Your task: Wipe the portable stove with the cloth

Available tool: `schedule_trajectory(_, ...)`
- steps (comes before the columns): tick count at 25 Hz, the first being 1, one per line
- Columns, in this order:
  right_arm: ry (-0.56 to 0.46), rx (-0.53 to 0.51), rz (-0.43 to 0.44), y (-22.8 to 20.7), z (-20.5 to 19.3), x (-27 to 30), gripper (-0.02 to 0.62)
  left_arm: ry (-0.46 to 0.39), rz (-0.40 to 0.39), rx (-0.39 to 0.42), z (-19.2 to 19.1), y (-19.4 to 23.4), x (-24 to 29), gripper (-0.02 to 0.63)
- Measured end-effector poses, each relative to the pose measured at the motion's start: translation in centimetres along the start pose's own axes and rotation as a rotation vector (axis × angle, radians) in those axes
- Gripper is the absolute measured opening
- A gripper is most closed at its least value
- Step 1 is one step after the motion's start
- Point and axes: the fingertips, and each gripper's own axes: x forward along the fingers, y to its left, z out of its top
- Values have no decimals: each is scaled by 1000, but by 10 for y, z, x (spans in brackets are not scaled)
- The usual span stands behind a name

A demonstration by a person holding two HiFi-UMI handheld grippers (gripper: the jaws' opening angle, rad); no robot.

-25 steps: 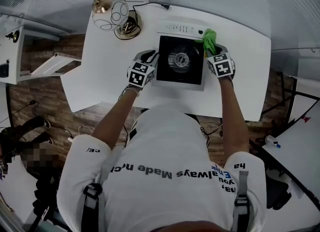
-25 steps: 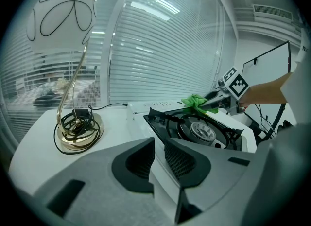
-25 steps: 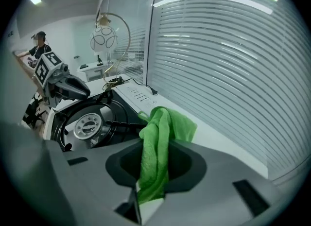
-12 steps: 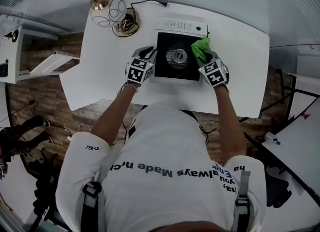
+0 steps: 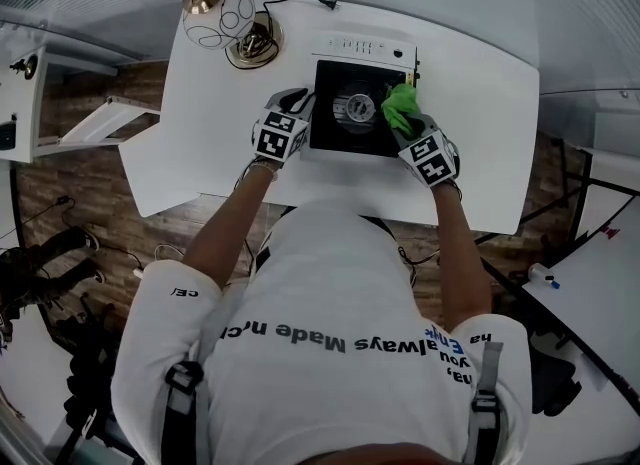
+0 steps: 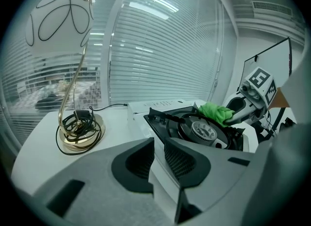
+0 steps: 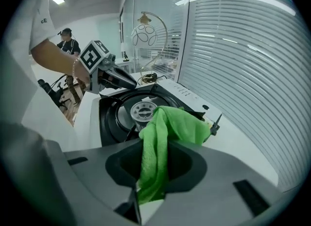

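Cloth (image 7: pixel 175 125) pinched in right gripper (image 7: pixel 154 171), over stove (image 7: pixel 109 118).

cloth (image 5: pixel 400 106) | right gripper (image 5: pixel 406 125) | dragged from portable stove (image 5: pixel 335 139) far-right corner toward burner (image 5: pixel 357 109)

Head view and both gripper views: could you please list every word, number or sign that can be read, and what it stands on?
"ways Made": back of the person's white shirt, upside down in the head view; the print beside it is broken by folds.
"CE": shirt sleeve.
Control strip of the portable stove: marks too small to read.
Each marker cube: black-and-white squares only, no letters.
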Motion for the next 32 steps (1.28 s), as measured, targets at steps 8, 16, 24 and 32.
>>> schedule_trajectory(8,11,65,80,24,-17,-15,83,-2,7,-14,1,2,1,49)
schedule_trajectory(16,-106,84,4,17,14,-65,83,3,2,-8,0,1,1,49)
schedule_trajectory(24,-12,-65,109,76,6,-53,83,4,-3,-16,0,1,1,48)
schedule_trajectory(32,122,-170,95,94,-15,-24,83,-8,-12,-25,0,1,1,48)
